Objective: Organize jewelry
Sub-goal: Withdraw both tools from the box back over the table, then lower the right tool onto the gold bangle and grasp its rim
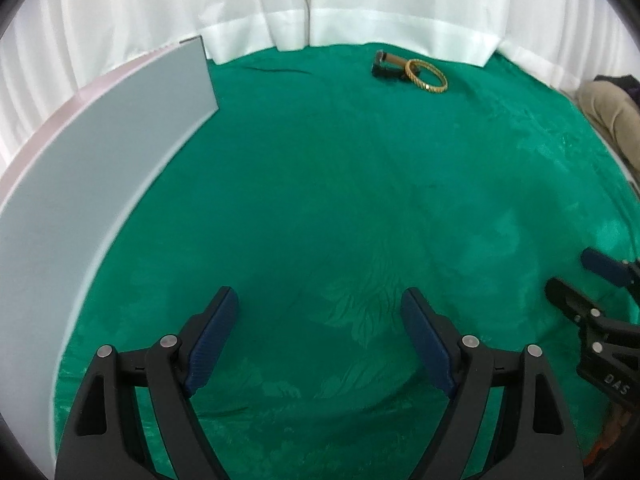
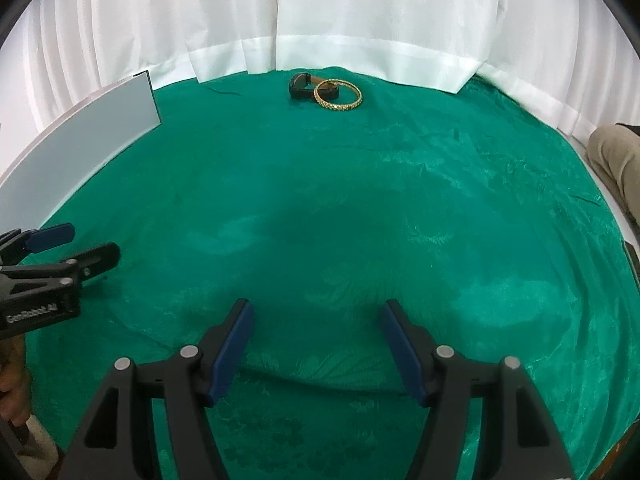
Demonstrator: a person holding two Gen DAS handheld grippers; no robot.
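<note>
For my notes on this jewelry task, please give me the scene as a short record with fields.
surface: green patterned cloth
jewelry: gold bangle touching a wristwatch, far side, near the white curtain
panel: grey board, at left
left gripper: open, holds nothing
right gripper: open, holds nothing

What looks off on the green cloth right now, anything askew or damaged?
Nothing damaged. The gold bangle leans against the watch at the far edge by the curtain, bunched rather than laid apart. Both grippers are open and empty.
</note>
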